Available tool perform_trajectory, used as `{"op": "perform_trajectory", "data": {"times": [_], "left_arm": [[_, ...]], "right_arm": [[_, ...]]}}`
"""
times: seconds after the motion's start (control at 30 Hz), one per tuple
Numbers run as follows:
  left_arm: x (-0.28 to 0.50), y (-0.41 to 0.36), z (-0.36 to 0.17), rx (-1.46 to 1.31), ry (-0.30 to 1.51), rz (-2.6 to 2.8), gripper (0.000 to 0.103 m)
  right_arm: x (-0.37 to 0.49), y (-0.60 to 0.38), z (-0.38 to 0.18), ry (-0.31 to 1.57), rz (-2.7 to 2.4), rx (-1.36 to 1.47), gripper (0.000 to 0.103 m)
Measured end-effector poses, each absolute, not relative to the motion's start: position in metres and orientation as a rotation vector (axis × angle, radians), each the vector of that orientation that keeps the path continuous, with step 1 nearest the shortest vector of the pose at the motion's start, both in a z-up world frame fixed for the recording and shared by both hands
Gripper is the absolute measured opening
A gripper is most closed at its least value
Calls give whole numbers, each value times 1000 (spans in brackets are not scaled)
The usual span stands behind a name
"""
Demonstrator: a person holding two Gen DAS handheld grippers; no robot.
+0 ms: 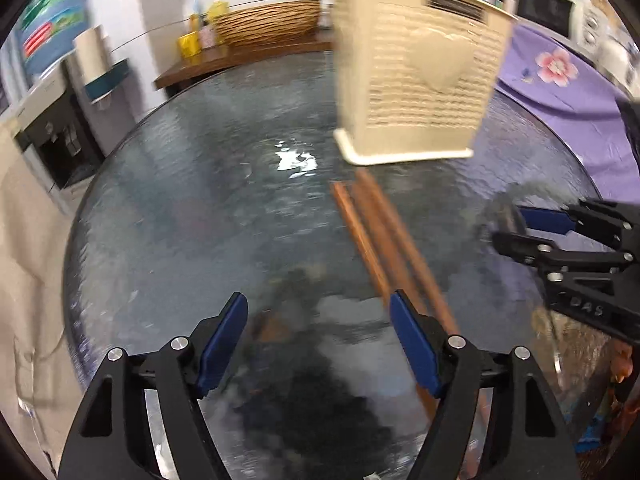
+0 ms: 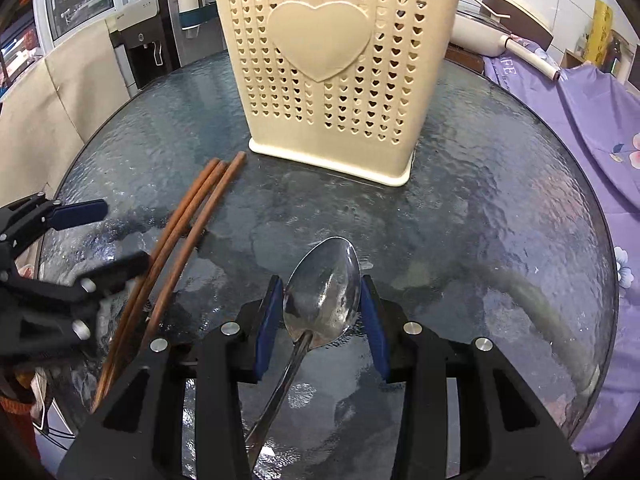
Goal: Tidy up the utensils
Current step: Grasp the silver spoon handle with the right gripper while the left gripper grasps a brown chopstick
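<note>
A cream perforated utensil holder (image 2: 332,68) with a heart on its side stands on the round glass table (image 2: 500,200); it also shows in the left wrist view (image 1: 416,80). Three brown chopsticks (image 2: 188,232) lie left of it, also seen in the left wrist view (image 1: 384,240). My right gripper (image 2: 322,292) is shut on the bowl of a metal spoon (image 2: 324,292), handle pointing back toward the camera. My left gripper (image 1: 318,312) is open and empty just above the table, its right finger (image 1: 416,344) over the chopsticks' near ends.
A water dispenser (image 1: 60,136) stands at the left. A purple flowered cloth (image 2: 592,128) covers furniture to the right. A wicker basket and bottles (image 1: 260,24) sit on a wooden counter behind the table.
</note>
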State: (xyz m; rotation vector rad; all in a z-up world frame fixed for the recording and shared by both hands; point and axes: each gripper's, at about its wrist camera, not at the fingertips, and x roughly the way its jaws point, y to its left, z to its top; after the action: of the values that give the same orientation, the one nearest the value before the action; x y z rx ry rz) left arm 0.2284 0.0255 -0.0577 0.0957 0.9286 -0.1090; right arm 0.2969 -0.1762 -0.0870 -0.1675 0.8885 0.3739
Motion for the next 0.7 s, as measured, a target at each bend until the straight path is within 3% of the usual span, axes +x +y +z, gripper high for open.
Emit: {"op": "perform_trajectory", "data": {"times": [0.17, 0.37, 0.43, 0.5, 0.7], "left_arm": [[230, 48, -52, 41, 927, -44, 69], [239, 22, -44, 67, 902, -95, 67], [246, 16, -48, 57, 925, -100, 54], [252, 16, -52, 35, 947, -103, 47], [266, 25, -57, -28, 969, -82, 36]], "right_arm": [[296, -173, -87, 882, 377, -169, 40], [298, -169, -86, 886, 373, -171, 40], [298, -169, -86, 889, 372, -170, 40], [299, -168, -86, 890, 371, -171, 40], [299, -168, -86, 890, 372, -171, 40]]}}
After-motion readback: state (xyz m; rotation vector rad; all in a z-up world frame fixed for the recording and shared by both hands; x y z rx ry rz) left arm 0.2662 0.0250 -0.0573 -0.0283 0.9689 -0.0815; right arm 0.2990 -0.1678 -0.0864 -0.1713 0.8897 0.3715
